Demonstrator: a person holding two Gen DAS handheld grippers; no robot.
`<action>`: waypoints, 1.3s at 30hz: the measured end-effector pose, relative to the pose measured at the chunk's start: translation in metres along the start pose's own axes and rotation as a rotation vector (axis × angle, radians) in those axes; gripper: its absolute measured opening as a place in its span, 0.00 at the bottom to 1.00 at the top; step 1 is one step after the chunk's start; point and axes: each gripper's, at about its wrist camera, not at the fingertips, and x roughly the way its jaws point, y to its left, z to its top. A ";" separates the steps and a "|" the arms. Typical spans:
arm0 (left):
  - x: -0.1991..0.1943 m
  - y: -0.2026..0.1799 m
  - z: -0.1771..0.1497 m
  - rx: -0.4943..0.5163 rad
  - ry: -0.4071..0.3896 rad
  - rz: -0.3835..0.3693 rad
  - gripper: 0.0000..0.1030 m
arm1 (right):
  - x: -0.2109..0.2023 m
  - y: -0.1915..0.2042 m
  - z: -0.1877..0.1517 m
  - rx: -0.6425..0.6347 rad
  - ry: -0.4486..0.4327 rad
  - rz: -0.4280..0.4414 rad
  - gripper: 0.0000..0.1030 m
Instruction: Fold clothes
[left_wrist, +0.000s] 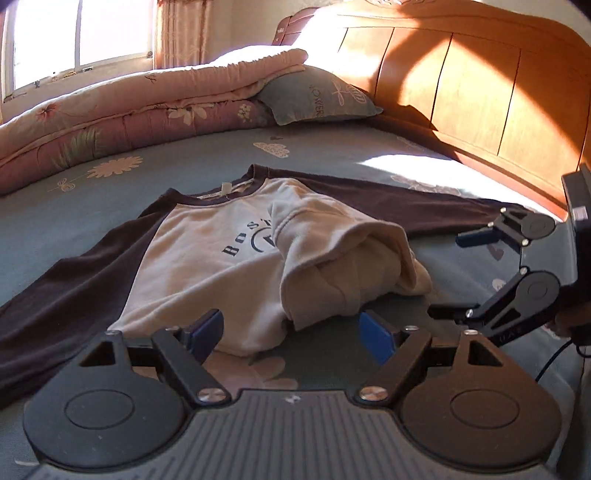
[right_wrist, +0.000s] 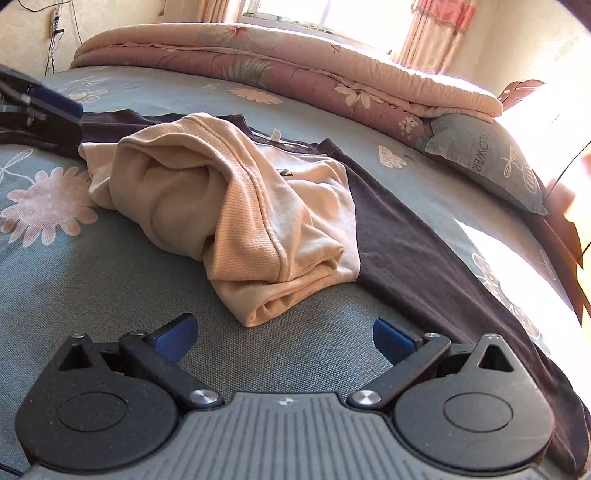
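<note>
A cream sweatshirt (left_wrist: 207, 236) with dark brown sleeves and a dark print lies face up on the bed. Its lower right part is bunched up in a loose roll (left_wrist: 343, 266). My left gripper (left_wrist: 291, 334) hovers just short of the hem, open, with nothing between its blue pads. My right gripper (left_wrist: 456, 275) stands open beside the roll, over the sheet near the right sleeve (left_wrist: 406, 203). In the right wrist view, the right gripper (right_wrist: 284, 336) is open and empty in front of the rolled cloth (right_wrist: 184, 192). One left finger (right_wrist: 59, 105) shows at the far left.
The bed sheet (right_wrist: 92, 280) is blue-grey with flower prints. A folded pink quilt (left_wrist: 110, 110) and a grey pillow (left_wrist: 317, 96) lie along the far side. A wooden headboard (left_wrist: 461, 85) rises on the right, and a sunlit window (left_wrist: 74, 37) is behind.
</note>
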 end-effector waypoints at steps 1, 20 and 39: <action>0.005 -0.008 -0.012 0.022 0.033 0.009 0.78 | -0.001 0.002 0.001 -0.004 -0.015 0.002 1.00; 0.016 -0.032 -0.054 -0.019 0.023 0.008 0.96 | 0.016 -0.003 -0.007 0.190 0.057 0.053 1.00; 0.013 -0.029 -0.059 -0.031 -0.010 -0.007 0.96 | -0.004 0.025 0.024 -0.318 -0.124 -0.326 1.00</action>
